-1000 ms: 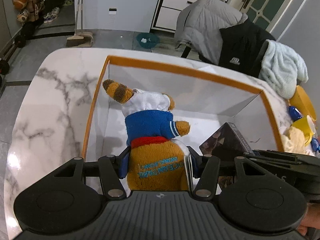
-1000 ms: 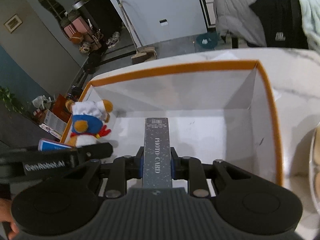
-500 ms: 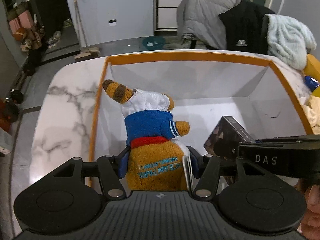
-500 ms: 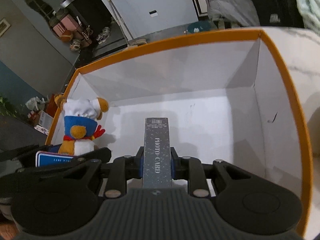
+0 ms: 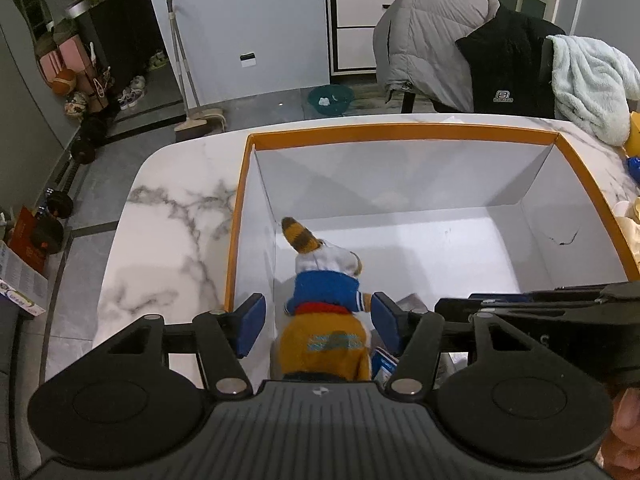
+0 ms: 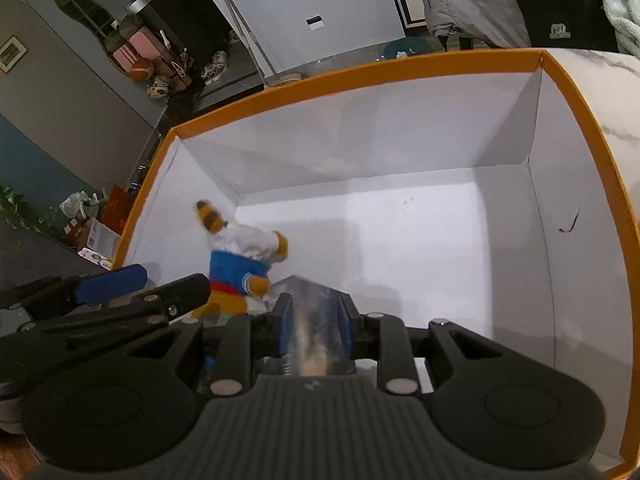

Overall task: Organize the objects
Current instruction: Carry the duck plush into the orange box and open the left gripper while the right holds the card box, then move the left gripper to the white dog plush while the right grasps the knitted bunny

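Note:
A plush toy [image 5: 322, 320] in a blue shirt, red scarf and white hat stands in the near left corner of a white box with an orange rim [image 5: 400, 132]. My left gripper [image 5: 320, 320] is open, its blue pads apart on either side of the toy. In the right wrist view the toy [image 6: 236, 272] stands left of my right gripper [image 6: 314, 316], whose pads stand on either side of a grey photo card box [image 6: 316, 336], blurred, low inside the orange-rimmed box [image 6: 360, 68].
The box sits on a white marble table [image 5: 172, 236]. Jackets and a pale towel [image 5: 584, 76] hang on chairs behind. Yellow and blue items [image 5: 634, 152] lie at the table's right edge. A broom [image 5: 188, 76] leans on the far wall.
My left gripper has opened and let go of the plush toy, which has dropped lower into the box. My right gripper has moved down into the box with the card box.

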`<state>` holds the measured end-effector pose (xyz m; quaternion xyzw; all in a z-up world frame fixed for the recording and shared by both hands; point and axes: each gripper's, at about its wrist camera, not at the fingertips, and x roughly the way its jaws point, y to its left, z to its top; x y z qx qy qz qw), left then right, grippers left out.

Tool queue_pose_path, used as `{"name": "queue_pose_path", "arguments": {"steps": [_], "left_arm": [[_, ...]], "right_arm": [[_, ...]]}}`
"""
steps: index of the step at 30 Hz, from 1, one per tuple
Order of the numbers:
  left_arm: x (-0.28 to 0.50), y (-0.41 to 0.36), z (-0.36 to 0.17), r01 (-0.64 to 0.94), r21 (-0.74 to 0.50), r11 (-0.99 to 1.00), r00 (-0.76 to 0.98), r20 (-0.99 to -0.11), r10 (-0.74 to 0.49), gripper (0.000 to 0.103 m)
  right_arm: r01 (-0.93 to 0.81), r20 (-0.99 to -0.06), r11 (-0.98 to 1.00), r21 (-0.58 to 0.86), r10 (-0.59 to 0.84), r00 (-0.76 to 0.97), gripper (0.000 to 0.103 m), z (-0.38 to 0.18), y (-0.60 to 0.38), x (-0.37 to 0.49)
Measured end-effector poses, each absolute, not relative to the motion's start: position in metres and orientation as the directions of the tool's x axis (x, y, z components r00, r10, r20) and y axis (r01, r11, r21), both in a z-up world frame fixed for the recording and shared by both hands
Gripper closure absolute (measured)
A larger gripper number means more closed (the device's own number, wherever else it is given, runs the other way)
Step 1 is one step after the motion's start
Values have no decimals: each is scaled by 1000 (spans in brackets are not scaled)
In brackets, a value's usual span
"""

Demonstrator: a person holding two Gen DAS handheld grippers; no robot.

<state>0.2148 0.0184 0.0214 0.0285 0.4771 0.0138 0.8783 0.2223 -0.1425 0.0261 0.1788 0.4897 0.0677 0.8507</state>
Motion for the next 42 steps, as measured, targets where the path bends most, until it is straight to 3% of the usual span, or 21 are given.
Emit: {"name": "queue_pose_path", "arguments": {"steps": [15, 29, 42], "left_arm": [[190, 23, 39, 46, 24, 999, 567, -824, -6, 32], [119, 45, 66, 83, -150, 985, 599, -783, -170, 29], [61, 32, 40, 130, -146, 981, 561, -804, -194, 24]], "right_arm": [[-29, -771, 950, 310, 269, 577, 76, 63, -145, 199], [-123, -724, 966, 228, 253, 641, 76, 119, -162, 124], [-154, -766, 977, 150, 213, 606, 74, 96, -185, 38]]}}
